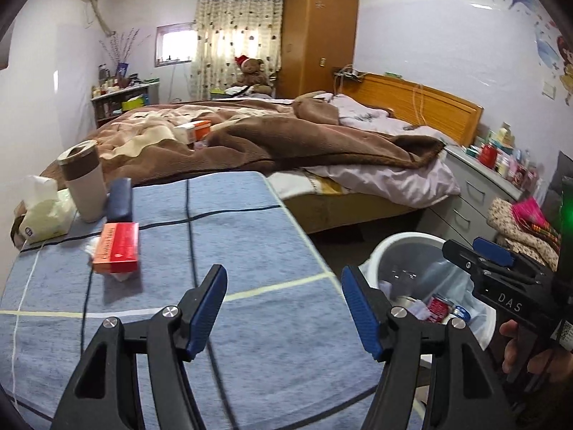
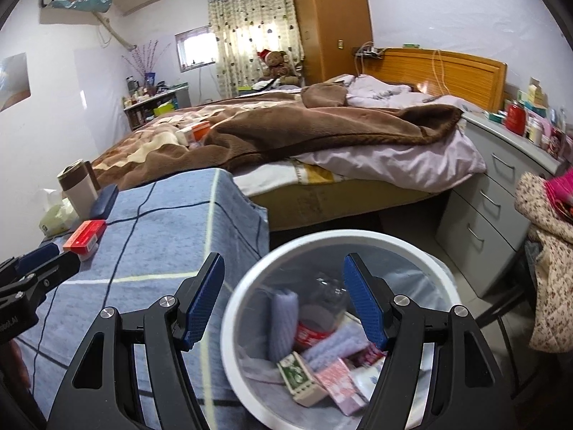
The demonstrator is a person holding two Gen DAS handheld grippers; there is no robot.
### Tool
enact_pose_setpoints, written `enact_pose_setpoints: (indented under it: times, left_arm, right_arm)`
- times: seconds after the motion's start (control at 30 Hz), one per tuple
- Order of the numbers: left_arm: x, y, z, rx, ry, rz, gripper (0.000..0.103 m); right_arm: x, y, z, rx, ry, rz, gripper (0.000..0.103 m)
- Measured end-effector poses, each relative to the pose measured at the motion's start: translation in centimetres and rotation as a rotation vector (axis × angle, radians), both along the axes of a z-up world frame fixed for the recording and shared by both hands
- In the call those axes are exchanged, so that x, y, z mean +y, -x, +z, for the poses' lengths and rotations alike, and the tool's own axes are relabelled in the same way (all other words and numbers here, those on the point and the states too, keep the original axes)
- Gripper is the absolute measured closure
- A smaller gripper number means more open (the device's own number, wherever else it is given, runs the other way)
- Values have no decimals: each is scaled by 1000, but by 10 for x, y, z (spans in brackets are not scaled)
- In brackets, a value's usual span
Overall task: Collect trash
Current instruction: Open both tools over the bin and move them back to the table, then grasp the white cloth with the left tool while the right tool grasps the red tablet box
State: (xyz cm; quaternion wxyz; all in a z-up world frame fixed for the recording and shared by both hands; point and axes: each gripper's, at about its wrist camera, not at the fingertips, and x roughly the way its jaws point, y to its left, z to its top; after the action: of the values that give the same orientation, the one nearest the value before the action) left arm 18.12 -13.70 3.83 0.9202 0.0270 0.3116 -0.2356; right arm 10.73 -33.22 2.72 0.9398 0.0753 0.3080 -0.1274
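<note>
My left gripper (image 1: 284, 286) is open and empty above the blue checked cloth of the table (image 1: 250, 236). A red box (image 1: 117, 243) lies on the cloth to its far left, on some crumpled white paper (image 1: 89, 249). My right gripper (image 2: 283, 276) is open and empty, right above the white trash bin (image 2: 232, 322), which holds a red can (image 2: 311, 333), small boxes and wrappers. The bin (image 1: 379, 251) stands on the floor right of the table; the right gripper (image 1: 476, 254) shows over it. The red box also shows in the right wrist view (image 2: 86, 234).
At the table's far left stand a tissue pack (image 1: 43, 215), a tumbler (image 1: 84, 182) and a dark blue case (image 1: 120, 197). Behind is a bed with a brown blanket (image 1: 286, 136). A grey drawer unit (image 2: 494, 193) and a chair with clothes (image 2: 548, 251) stand right of the bin.
</note>
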Motion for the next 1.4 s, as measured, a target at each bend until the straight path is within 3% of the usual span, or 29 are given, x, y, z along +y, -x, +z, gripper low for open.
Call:
enact_pose_setpoints:
  times: [0.5, 0.93, 1.17, 1.4]
  left_arm:
    - [89, -36, -1, -3, -4, 206, 34]
    - [166, -60, -16, 36, -15, 364, 34]
    - [190, -74, -26, 35, -59, 401, 33]
    - [210, -94, -41, 76, -47, 416, 33]
  right_arm:
    - [62, -55, -2, 9, -1, 172, 33]
    - [129, -109, -17, 73, -63, 359, 33]
    - [166, -140, -28, 121, -147, 465, 33]
    - [201, -173, -42, 183, -204, 546, 33]
